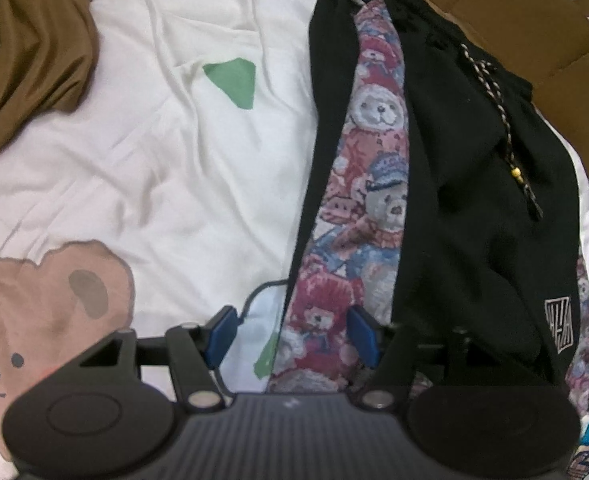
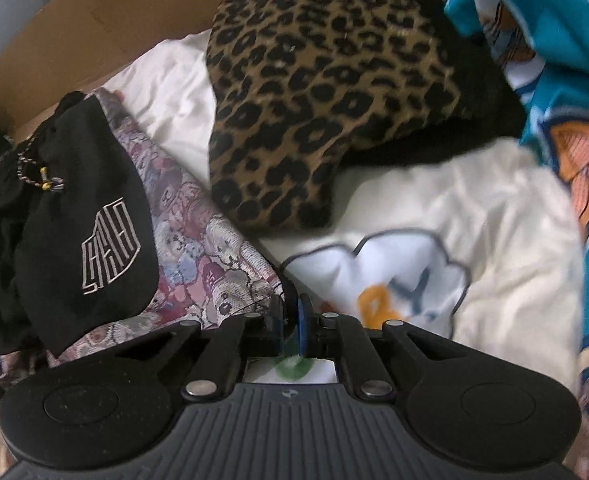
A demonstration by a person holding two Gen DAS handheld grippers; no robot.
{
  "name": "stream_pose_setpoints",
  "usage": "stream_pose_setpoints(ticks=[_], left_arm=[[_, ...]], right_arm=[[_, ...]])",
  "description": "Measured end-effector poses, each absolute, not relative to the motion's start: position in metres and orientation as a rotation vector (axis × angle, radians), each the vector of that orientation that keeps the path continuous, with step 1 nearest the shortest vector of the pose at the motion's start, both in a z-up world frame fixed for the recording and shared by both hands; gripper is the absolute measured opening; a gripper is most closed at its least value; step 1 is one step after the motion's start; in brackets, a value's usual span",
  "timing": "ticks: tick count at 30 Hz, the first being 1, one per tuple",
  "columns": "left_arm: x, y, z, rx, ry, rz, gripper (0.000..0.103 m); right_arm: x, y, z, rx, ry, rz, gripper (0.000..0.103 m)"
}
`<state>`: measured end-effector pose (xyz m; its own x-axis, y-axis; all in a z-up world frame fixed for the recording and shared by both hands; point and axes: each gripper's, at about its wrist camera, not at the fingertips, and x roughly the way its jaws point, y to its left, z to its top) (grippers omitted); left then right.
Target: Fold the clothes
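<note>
Black shorts with teddy-bear print panels (image 1: 374, 168) lie on a white sheet, a braided drawstring (image 1: 502, 120) across the black part. My left gripper (image 1: 292, 336) is open and points down over the shorts' near end. One blue pad (image 1: 360, 334) is over the bear print and the other over the sheet. In the right wrist view the same shorts (image 2: 198, 248) lie at the left, showing a white embroidered logo (image 2: 110, 240). My right gripper (image 2: 291, 320) is shut, and the shorts' dark-hemmed corner runs into its pads.
The white sheet (image 1: 154, 140) carries bear and cloud pictures. A brown garment (image 1: 26, 60) is bunched at the far left. A leopard-print garment (image 2: 314, 100) and a teal and orange one (image 2: 554, 80) lie beside the shorts. Cardboard boxes (image 1: 514, 12) stand behind.
</note>
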<state>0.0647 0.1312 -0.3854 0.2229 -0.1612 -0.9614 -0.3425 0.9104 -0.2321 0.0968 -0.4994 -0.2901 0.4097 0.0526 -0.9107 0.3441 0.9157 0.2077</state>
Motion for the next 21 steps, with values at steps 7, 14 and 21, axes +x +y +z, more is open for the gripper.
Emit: stream_pose_setpoints(ticks=[7,14,21], left_arm=[[0.053,0.147,-0.389,-0.420,1.360,0.136,0.064],[0.034,0.171,-0.394,-0.437,1.365,0.134,0.064],[0.016,0.187,-0.399,-0.514,1.347,0.061,0.053]], right_arm=[[0.111,-0.505,-0.313,0.283,1.162,-0.252,0.004],[0.114,-0.511,-0.305,0.329,1.139,-0.266,0.008],[0.101,-0.503,-0.267,0.392,1.045,-0.260,0.014]])
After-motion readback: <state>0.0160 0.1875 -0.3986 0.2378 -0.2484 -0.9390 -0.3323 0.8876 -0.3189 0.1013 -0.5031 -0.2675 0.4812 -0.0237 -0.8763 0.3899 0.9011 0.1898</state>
